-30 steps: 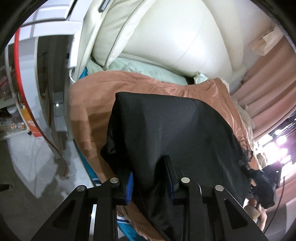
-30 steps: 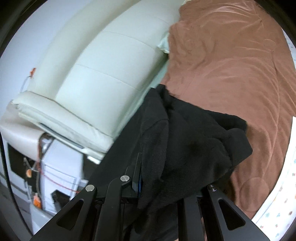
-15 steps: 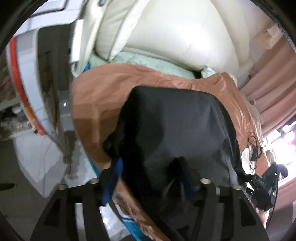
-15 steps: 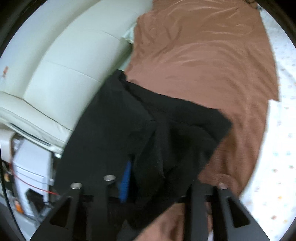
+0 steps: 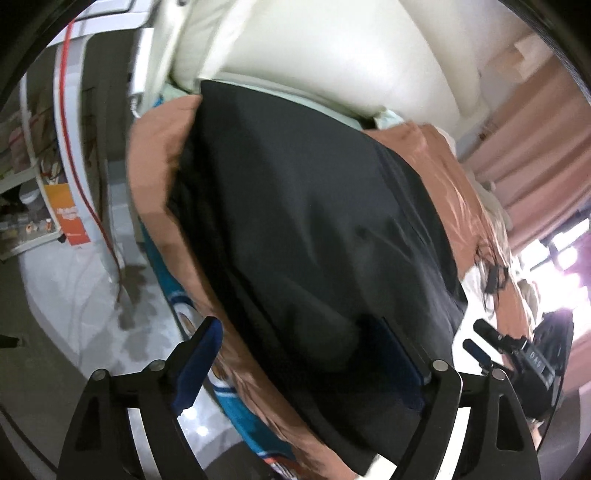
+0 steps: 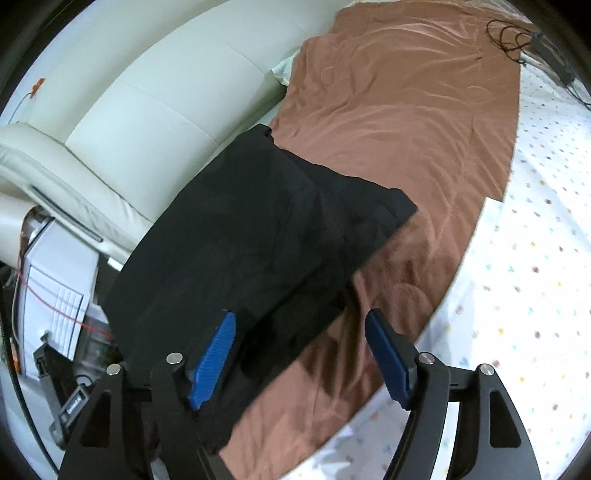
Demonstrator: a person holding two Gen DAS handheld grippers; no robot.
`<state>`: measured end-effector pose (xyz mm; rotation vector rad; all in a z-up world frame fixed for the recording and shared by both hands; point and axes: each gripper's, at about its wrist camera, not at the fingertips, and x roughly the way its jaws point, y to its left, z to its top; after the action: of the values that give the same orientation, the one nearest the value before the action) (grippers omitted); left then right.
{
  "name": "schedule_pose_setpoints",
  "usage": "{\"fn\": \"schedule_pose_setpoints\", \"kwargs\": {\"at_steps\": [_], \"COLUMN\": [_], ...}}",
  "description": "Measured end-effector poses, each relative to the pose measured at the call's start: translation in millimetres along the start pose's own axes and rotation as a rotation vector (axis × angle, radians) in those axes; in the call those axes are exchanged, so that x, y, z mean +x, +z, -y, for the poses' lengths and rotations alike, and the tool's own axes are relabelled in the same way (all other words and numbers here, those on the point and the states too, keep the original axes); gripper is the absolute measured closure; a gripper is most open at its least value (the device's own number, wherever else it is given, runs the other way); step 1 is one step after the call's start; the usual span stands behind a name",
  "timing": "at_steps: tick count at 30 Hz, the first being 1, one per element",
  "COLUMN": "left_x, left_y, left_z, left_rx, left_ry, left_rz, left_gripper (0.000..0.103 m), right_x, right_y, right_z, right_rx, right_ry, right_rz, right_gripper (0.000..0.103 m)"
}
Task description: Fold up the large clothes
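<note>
Lying folded into a flat, roughly rectangular black bundle: a large black garment (image 6: 258, 236), spread on a brown blanket (image 6: 406, 122) that covers the bed, up against a cream padded headboard (image 6: 155, 110). Showing at least two stacked layers in the right wrist view, with a squared corner pointing toward a white dotted sheet (image 6: 535, 229) and a smaller panel of the same cloth poking out below the top layer. Looking smooth and taut in the left wrist view, with the black garment (image 5: 314, 221) reaching from the headboard side down to the near edge of the bed.

Opening at this moment, the left gripper (image 5: 310, 362): blue pads spread wide, black cloth lying between them but neither pad pressing on it. Opening too, the right gripper (image 6: 299, 354): pads well apart, the garment's near edge and some bare blanket between them, nothing clamped.

Judging from the neat edges and both tools letting go: a fold seemingly just laid down, so a good part of the work appears done. Possibly left: one more fold to make the bundle smaller, plus tucking or smoothing of the lower panel that sticks out. Cannot tell what kind of garment this is, nor how many layers lie underneath.

Also in view: black cables (image 6: 517, 33) at the blanket's far end, pink curtains (image 5: 528, 122), and a grey floor (image 5: 74, 295) beside the bed.
</note>
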<state>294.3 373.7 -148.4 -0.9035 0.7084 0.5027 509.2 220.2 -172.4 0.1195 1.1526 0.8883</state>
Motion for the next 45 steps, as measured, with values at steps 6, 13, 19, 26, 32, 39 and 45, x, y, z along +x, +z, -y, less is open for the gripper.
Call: {"fn": "schedule_pose_setpoints", "kwargs": {"at_steps": [6,13,19,26,32,39,45], "left_x": [2,-20,-64,-106,-148,-199,-240], "left_y": [-27,-51,-66,-91,-117,-146,-176], "left_z": [27,47,74,108,134,144,145], "left_rx": [0.083,0.117,0.195,0.311,0.42,0.487,0.56], "left_ry": [0.041,0.083,0.077,0.022,-0.034,-0.087,-0.133], "left_rz": [-0.028,-0.017,0.061,0.104,0.142,0.197,0.258], "left_gripper": [0.016,0.016,0.016,0.002,0.0,0.0,0.0], "right_x": [-37,-95,-154,-212,-251,-299,-344], "right_y": [-17,-38,-54,-77,-109,-154,-204], "right_z": [1,10,17,14,11,7,-1], "right_rx": [-0.029,-0.073,-0.068,-0.049,-0.048,-0.047,-0.112], "right_ry": [-0.022,-0.046,-0.05,-0.085,-0.116,-0.157,-0.229], "right_rz": [0.009,0.055,0.128,0.197,0.24,0.31,0.393], "right_gripper": [0.028,0.026,0.008,0.0,0.0,0.0,0.0]}}
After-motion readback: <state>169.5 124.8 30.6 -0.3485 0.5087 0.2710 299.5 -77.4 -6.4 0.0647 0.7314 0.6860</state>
